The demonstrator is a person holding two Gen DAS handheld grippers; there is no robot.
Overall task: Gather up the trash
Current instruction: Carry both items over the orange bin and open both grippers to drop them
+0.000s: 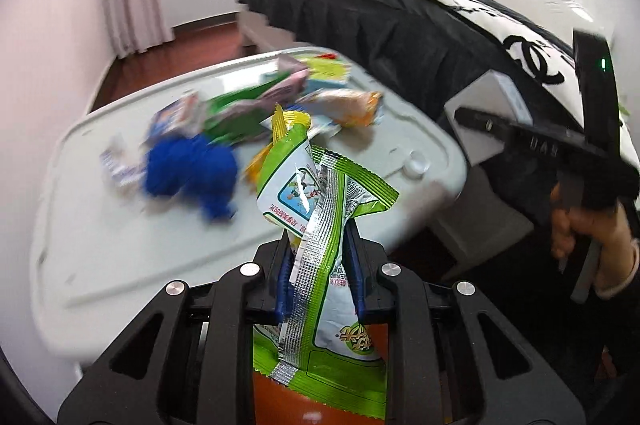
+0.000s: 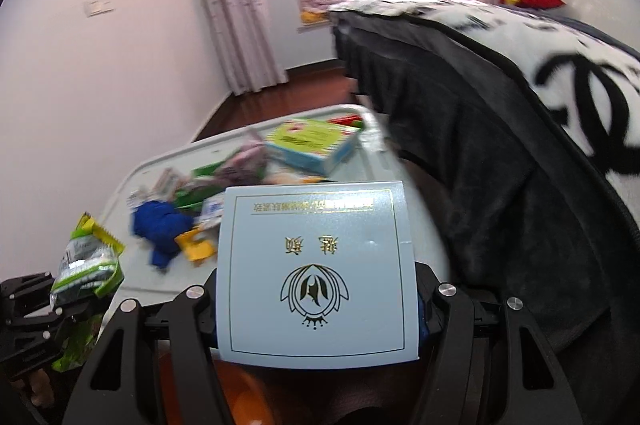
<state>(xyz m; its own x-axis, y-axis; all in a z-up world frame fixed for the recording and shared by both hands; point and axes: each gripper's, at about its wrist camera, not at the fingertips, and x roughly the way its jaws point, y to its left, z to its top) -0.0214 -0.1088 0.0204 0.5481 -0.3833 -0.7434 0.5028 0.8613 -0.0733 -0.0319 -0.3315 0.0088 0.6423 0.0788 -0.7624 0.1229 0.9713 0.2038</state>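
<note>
A green and white snack wrapper (image 1: pixel 320 185) is pinched between the blue pads of my left gripper (image 1: pixel 320 237), which is shut on it and holds it above the table's near edge. The right wrist view shows the same wrapper (image 2: pixel 86 265) and left gripper (image 2: pixel 36 309) at the far left. My right gripper (image 2: pixel 316 285) is shut on a pale blue flat box (image 2: pixel 316 265) with gold print, which hides its fingertips. More trash lies on the grey table (image 1: pixel 80 225): a blue crumpled item (image 1: pixel 188 169), an orange wrapper (image 1: pixel 352 105) and several other wrappers.
A green and yellow carton (image 2: pixel 312 141) sits at the table's far side, and a white cap (image 1: pixel 416 163) lies near its right edge. A bed with a black and white blanket (image 1: pixel 400 25) stands close on the right. Something orange (image 1: pixel 280 401) shows below my left gripper.
</note>
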